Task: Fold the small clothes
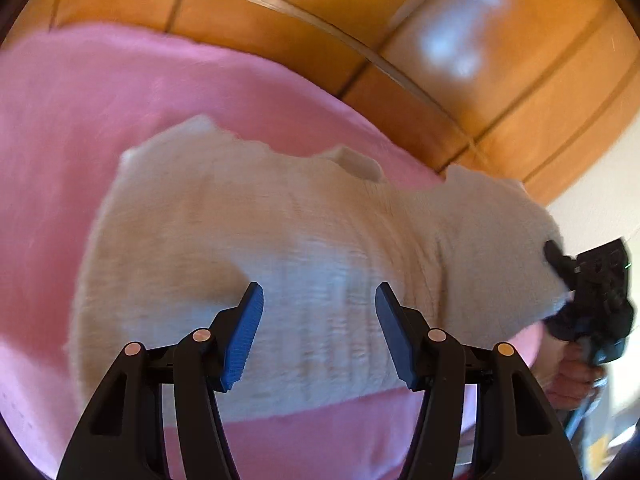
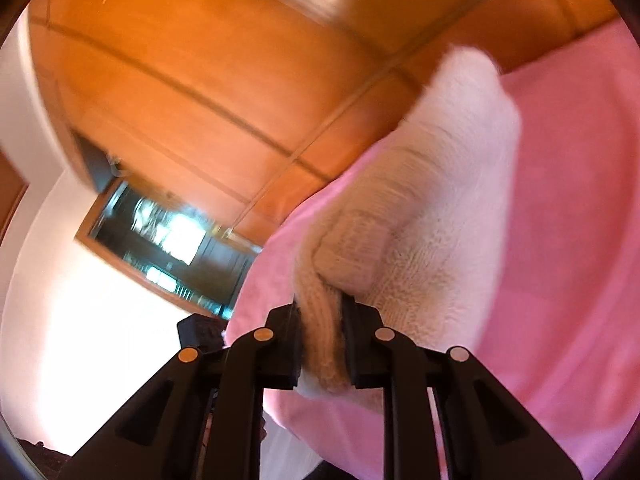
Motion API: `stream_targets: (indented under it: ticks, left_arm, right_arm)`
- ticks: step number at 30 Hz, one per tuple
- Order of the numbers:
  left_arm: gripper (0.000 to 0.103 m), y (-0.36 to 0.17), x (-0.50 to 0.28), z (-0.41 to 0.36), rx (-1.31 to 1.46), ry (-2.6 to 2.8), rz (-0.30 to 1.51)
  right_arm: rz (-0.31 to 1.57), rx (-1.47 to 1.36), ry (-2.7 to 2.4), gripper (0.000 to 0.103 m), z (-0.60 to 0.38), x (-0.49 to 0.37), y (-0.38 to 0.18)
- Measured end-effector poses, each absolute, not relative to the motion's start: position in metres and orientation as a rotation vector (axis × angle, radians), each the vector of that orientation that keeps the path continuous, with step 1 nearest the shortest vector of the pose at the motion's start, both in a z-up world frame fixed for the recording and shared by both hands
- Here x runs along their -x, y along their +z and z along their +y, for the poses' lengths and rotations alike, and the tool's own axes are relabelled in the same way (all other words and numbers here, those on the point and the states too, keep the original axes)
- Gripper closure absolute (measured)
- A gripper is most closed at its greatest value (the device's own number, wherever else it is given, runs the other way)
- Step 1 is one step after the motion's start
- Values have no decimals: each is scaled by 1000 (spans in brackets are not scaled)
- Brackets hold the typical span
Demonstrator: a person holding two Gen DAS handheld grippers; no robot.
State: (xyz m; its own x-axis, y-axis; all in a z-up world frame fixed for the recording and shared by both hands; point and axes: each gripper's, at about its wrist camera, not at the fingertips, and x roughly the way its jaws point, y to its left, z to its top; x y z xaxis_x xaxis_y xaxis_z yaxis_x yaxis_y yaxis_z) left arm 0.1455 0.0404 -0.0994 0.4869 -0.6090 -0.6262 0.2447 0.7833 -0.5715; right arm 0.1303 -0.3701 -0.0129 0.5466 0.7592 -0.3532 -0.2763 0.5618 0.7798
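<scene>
No text, label or number seems readable in these blurred views.

Surface: pink cover [image 1: 120,92] fills the left and centre of the left-wrist frame. A cream knit garment [image 1: 248,240] lies on it, mid-frame, right end raised off the cover.

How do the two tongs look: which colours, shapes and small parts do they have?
Both tongs, left tongs and right tongs, have black plastic bodies with angular, cut-out arms and round copper-coloured pivot pins. The left fingers carry ribbed blue pads. No cables or sleeves show.
</scene>
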Motion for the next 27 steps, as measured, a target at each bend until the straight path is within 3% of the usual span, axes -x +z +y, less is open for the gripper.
stream_targets:
  ticks: [9,14,20,22,24,25,27]
  left_arm:
    - [46,-102,-141,125,718,-601,884]
    - [35,-109,-146,118,796,-691,924]
    - [25,-120,-169,81,875,-798,1012]
    - [25,-121,-175,68,873,-812,1039]
    - [25,-120,-181,57,843,-786,1052]
    - [26,-118,-183,52,819,-769,1056]
    - [59,-114,-186,45,768,-764,1065]
  right_arm:
    - [937,-544,792,88,-241,-156,-52]
    - [981,-470,753,88,-227,-147,-79]
    - [908,-230,706,87,-217,-120,-69]
    - [888,-157,696,85,-210,-113,-69]
    - [876,-154,706,76,-200,-112,-67]
    - [875,-162,709,73,-199,-110,-67]
    - [856,-180,719,61,-207,-103,-64]
